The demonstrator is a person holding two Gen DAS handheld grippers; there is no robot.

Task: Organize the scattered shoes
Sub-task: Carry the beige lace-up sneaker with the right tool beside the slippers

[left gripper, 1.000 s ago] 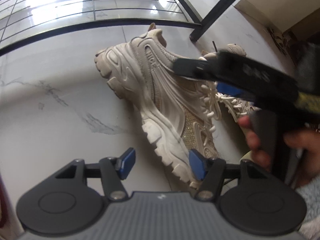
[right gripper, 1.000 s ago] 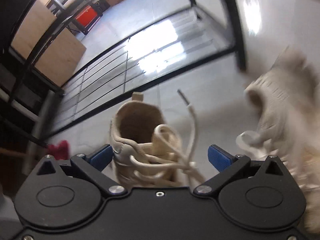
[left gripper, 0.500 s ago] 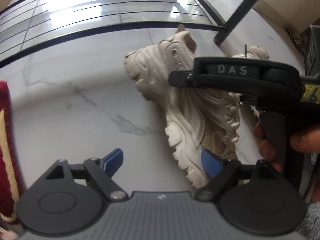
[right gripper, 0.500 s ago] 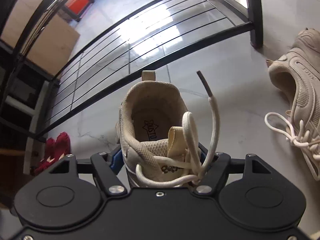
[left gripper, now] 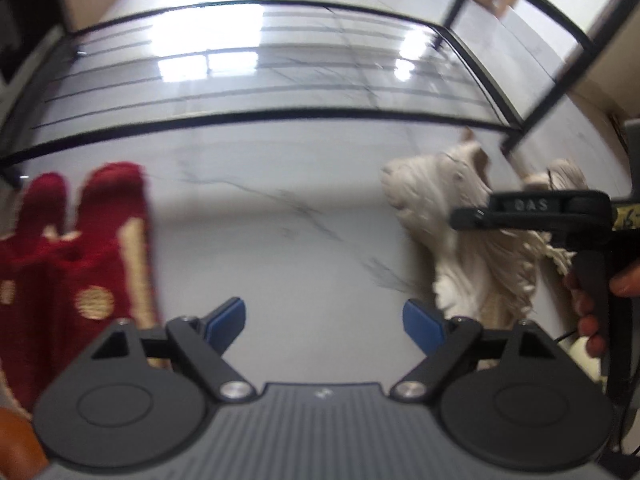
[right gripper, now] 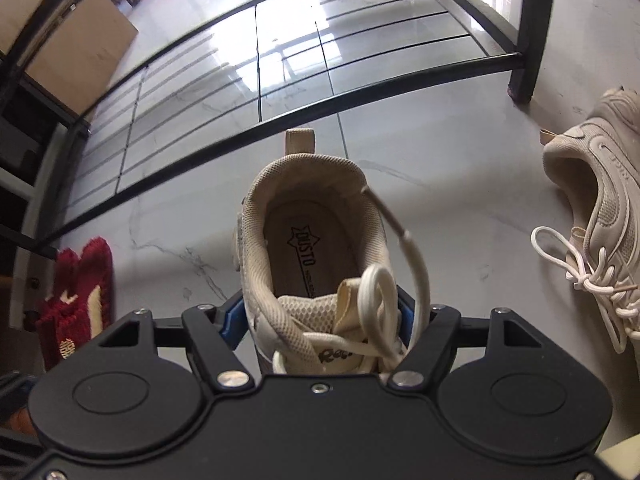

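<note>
My right gripper [right gripper: 320, 322] is shut on a beige sneaker [right gripper: 316, 240], its jaws squeezing the sides near the tongue, heel pointing away toward the rack. In the left wrist view that held sneaker [left gripper: 472, 236] hangs at the right under the right gripper's black body [left gripper: 532, 210]. A second beige sneaker [right gripper: 600, 216] lies on the floor at the right with loose laces. My left gripper [left gripper: 324, 320] is open and empty above the bare marble floor. A pair of red slippers [left gripper: 76, 256] lies at the left; it also shows in the right wrist view [right gripper: 76, 300].
A black metal shoe rack [right gripper: 280, 120] with a low barred shelf runs across the far side, its leg [right gripper: 528, 40] at the right. Cardboard boxes [right gripper: 76, 44] stand behind it at the left. The floor is glossy white marble [left gripper: 300, 208].
My right gripper closed on the beige sneaker and lifted it. My left gripper swung left, bringing the red slippers into view, and its jaws opened wider.
</note>
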